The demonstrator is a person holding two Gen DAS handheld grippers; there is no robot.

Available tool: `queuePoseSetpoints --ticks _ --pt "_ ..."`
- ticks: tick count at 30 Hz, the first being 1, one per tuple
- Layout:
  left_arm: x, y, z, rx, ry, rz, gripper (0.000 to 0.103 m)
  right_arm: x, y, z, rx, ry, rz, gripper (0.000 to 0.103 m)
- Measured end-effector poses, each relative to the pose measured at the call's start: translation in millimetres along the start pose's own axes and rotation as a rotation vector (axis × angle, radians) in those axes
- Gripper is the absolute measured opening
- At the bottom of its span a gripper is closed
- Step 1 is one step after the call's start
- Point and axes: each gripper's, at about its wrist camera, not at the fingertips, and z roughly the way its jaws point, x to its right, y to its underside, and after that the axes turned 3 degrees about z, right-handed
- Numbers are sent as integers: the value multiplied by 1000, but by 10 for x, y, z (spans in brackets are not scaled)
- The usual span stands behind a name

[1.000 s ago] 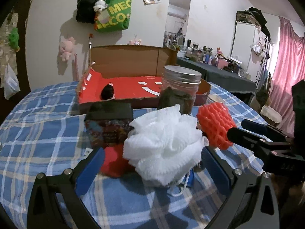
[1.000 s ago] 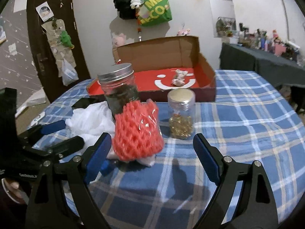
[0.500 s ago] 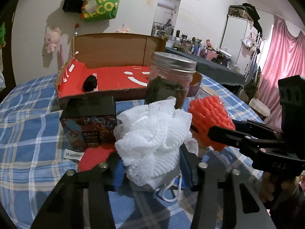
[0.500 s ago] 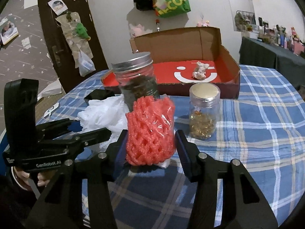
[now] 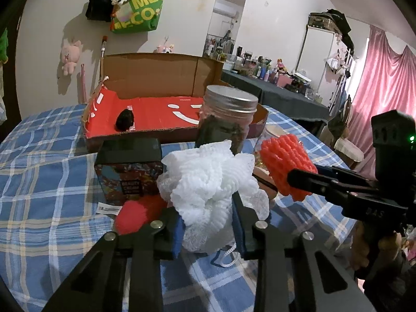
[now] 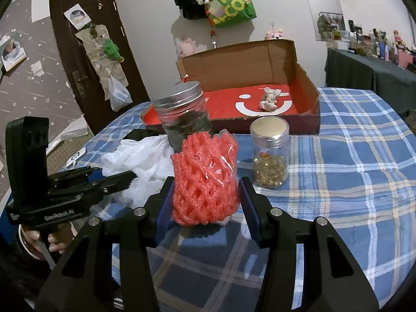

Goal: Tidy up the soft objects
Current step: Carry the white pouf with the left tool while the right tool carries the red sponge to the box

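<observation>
A white mesh puff [image 5: 208,179] sits between the blue pads of my left gripper [image 5: 208,217]; its jaws are closing and squeeze the puff's lower part. My right gripper [image 6: 205,189] is shut on a red foam net sleeve [image 6: 205,179], pads pressing both its sides. The two bundles are side by side above the checked tablecloth. Behind them lies an open cardboard box with a red floor [image 5: 156,114]. It holds a small black soft lump [image 5: 124,119] and a pale plush [image 6: 270,98]. A red fluffy ball [image 5: 130,215] rests left of the puff.
A large metal-lidded jar [image 6: 184,114] stands just behind the held things. A small jar of gold bits [image 6: 270,153] is to the right and a dark patterned carton [image 5: 130,171] to the left. A person's hand [image 6: 57,239] holds the left gripper's handle.
Both grippers went from wide open to closed: the left on the white puff, the right on the red foam net. The left pads squeezed tighter in the last half second.
</observation>
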Motion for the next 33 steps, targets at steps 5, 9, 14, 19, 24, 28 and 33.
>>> queuePoseSetpoints --ticks 5,9,14,19,24,28,33 --pt "-93 -22 -146 4 9 -25 29 97 -2 -59 -8 -9 31 47" --pt "-162 -4 -215 -3 7 -38 27 179 1 -84 -12 2 48 47" --pt "-287 -17 -358 -9 38 -73 25 218 -9 -136 -8 8 58 47" --pt "-468 -26 -598 -4 -20 -96 24 285 -22 -193 -12 25 67 47" --pt "-705 26 -707 -37 -108 -108 24 374 -17 -213 -33 44 95 47" --pt "-898 55 -707 -80 -159 -114 24 451 -5 -212 -61 91 92 47" --pt "-1090 56 -585 -131 -198 -92 24 586 -23 -184 -102 149 81 47"
